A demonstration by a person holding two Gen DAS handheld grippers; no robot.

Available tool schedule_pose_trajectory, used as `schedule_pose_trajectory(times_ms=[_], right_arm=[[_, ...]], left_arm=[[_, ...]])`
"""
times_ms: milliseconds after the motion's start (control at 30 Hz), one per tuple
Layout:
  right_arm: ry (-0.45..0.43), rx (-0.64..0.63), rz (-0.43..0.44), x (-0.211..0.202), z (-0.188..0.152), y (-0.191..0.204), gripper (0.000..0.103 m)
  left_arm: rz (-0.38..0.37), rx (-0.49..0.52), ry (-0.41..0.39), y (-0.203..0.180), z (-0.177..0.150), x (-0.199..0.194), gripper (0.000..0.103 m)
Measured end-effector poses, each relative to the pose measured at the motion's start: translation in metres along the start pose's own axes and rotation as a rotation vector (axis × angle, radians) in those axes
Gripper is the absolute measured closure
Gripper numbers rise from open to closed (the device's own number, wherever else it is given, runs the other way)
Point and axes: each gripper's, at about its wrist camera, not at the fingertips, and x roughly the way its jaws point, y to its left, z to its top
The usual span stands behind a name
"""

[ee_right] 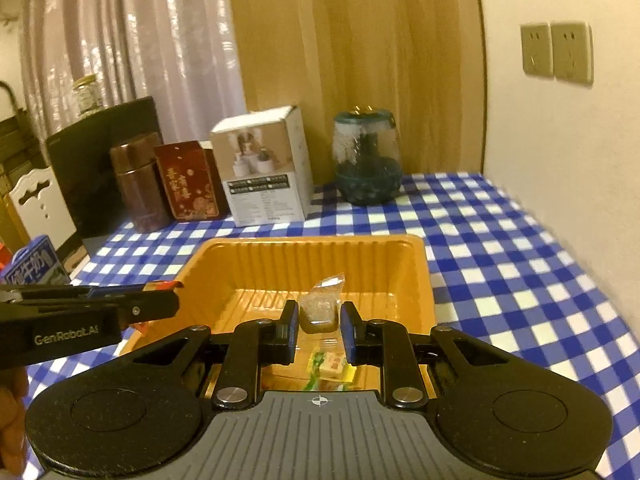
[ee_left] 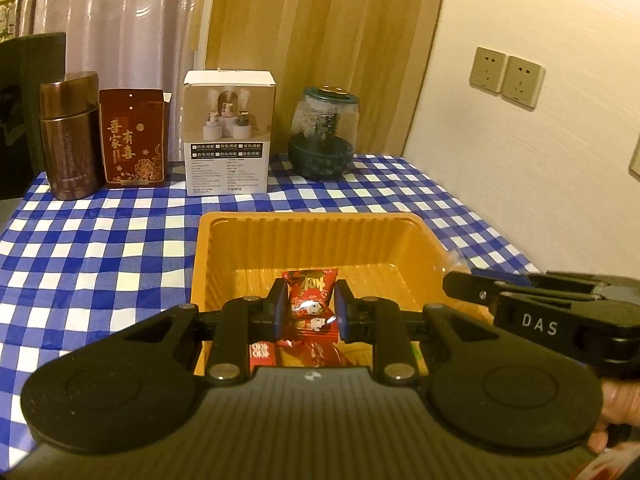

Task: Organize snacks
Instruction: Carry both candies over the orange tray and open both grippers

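Observation:
An orange plastic tray [ee_left: 304,240] stands on the blue-and-white checked tablecloth [ee_left: 100,248]. Above the tray's near end my left gripper [ee_left: 310,300] is shut on a red printed candy packet [ee_left: 310,298], its blue pads pressed to both sides. More red packets [ee_left: 304,356] lie below it in the tray. My right gripper [ee_right: 319,312] is shut on a small clear-wrapped brown snack [ee_right: 319,306] over the same tray [ee_right: 320,256]. Yellow and green wrapped sweets [ee_right: 332,368] lie under it. Each gripper shows side-on in the other's view: the right gripper [ee_left: 540,300] and the left gripper [ee_right: 88,312].
Along the table's back edge stand a brown canister [ee_left: 70,140], a red gift box [ee_left: 132,140], a white product box [ee_left: 228,132] and a dark glass jar [ee_left: 322,132]. A wall with sockets [ee_left: 506,78] bounds the right side. A blue carton [ee_right: 32,264] sits at the left.

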Motion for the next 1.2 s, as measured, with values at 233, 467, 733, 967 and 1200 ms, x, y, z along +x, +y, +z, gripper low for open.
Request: schedule_pose_trajectory(times_ms=[233,467,733,967,1200], right_arm=[[0.035,0.05,-0.006,0.022,0.006,-0.011,0.08],[0.058,0.065,-0.01,0.035,0.006,-0.016,0.08],[0.079,0.078,-0.008,0.043,0.005,-0.016,0.08],[0.083,0.081,-0.004,0.044,0.005,-0.015,0.08],[0.077,0.086,-0.008,0.043,0.005,-0.016,0.08]], left_arm=[[0.005,-0.02,0.015,0.007,0.008,0.022,0.081],[0.005,-0.026,0.051,0.007,0.005,0.043,0.081],[0.003,-0.025,0.08,0.004,0.005,0.057,0.08],[0.024,-0.033,0.073,0.007,0.003,0.057,0.063],[0.025,-0.037,0.081,0.009,0.002,0.058,0.063]])
